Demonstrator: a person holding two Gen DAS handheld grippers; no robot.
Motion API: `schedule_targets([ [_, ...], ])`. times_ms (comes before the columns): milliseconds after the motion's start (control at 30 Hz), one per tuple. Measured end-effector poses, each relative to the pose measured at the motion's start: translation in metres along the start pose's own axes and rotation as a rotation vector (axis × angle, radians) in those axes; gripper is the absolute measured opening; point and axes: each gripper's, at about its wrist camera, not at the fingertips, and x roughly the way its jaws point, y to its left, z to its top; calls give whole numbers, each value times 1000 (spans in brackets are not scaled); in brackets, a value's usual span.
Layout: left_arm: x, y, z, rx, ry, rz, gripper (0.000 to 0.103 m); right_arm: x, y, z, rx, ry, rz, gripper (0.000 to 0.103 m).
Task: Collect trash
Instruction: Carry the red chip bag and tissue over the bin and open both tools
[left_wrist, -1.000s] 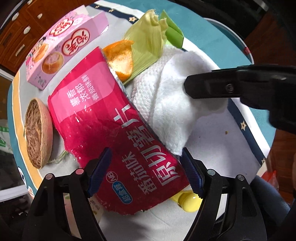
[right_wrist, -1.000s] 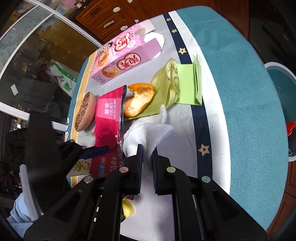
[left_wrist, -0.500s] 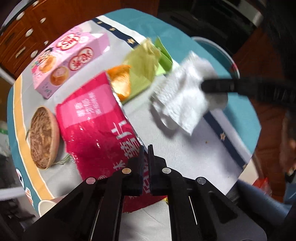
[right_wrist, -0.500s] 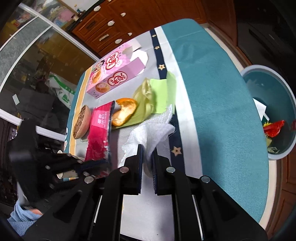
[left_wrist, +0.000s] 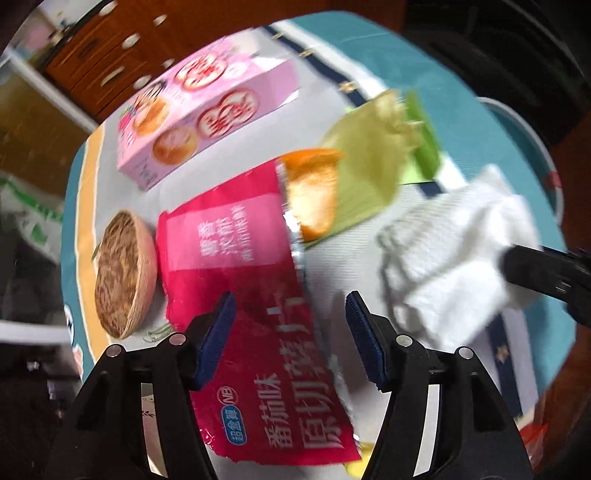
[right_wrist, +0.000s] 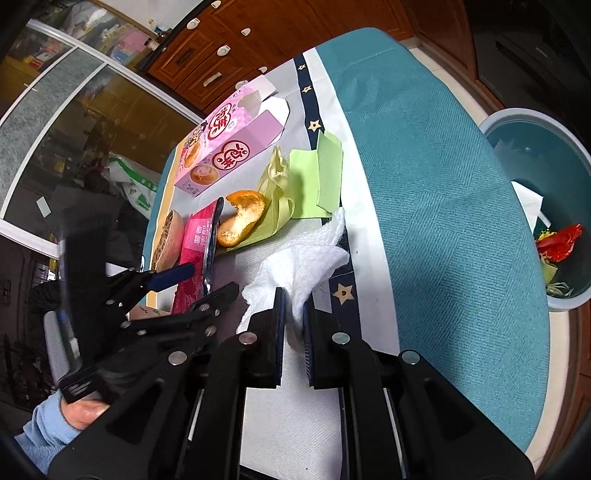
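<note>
Starting at the left, my left gripper (left_wrist: 288, 325) stands wide apart, its blue-padded fingers (left_wrist: 216, 334) on either side of the crinkled magenta foil snack bag (left_wrist: 251, 288) that lies flat on the round table (right_wrist: 443, 206); nothing is clamped, and I cannot tell whether the pads touch the foil. At nine o'clock of that bag sits a halved brown fruit husk (left_wrist: 123, 275), at eleven o'clock the pink cardboard pastry box (left_wrist: 207, 114), and at its one o'clock corner a piece of orange peel (left_wrist: 314, 192) resting on a pale green corn husk (left_wrist: 369, 166), with a folded green paper (right_wrist: 321, 177) just beyond. Moving right, my right gripper (right_wrist: 293, 314) is squeezed narrow on a crumpled white paper towel (right_wrist: 299, 258), which looks lifted clear of the cloth and bunches upward from the pads. Far right, at three o'clock and below the table edge, the round blue waste bin (right_wrist: 517, 125) already holds some wrappers. I judge the step in hand to be carrying the towel to the bin. Next I would swing the right gripper toward three o'clock until it hangs over the bin, then spread it; the left should close on the snack bag's near edge, pinching low since thin foil slips easily.
</note>
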Motion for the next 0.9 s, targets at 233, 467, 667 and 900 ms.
schedule_targets([
  [233,1,7,0,-33,5,-24,25,3,-10,2,8,0,20,9],
  [467,-48,6,-16,53,-61,-67,2,-19,-17,-1,28,-57,40,9],
  [667,-107,-4,-18,111,-156,-149,2,-56,-13,1,19,-140,46,9],
  [900,-146,-51,14,204,-252,-283,2,-119,-22,7,18,-271,-9,9],
])
